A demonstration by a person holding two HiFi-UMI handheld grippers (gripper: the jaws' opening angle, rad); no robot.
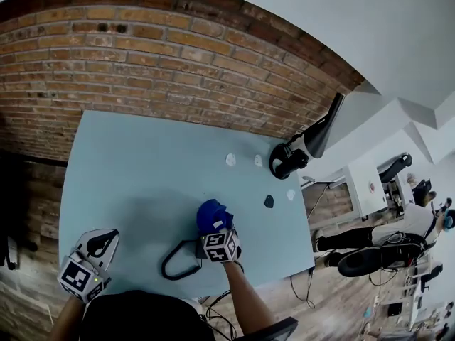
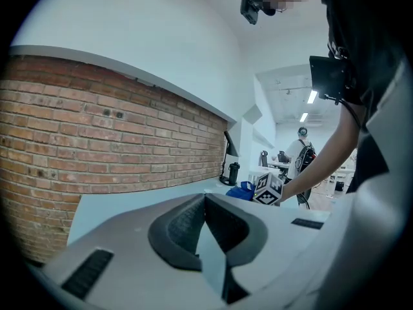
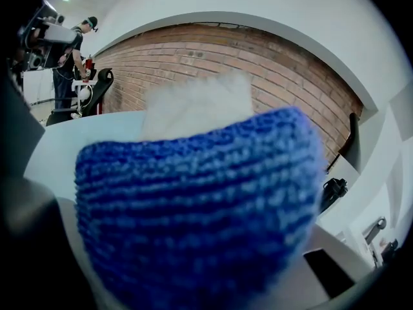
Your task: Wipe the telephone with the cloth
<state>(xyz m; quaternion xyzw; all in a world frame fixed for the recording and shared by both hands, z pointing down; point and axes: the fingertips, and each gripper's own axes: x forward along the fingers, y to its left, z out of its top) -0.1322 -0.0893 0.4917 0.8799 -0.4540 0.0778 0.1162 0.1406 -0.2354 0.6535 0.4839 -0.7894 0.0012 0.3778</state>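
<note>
Near table [image 1: 142, 169] front, right hand-held gripper [image 1: 215, 226] clamped on blue cloth [image 1: 211, 213], left hand-held gripper [image 1: 103, 241] closed, empty

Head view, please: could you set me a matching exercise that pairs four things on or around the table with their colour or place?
Things:
1. cloth
2. lamp
3. left hand-held gripper
4. table

Descriptions:
A. light blue, set against the brick wall
B. black, at the table's far right edge
C. blue, clamped in the right hand-held gripper
D. at the table's near left corner

Pairs: 1-C; 2-B; 3-D; 4-A
</note>
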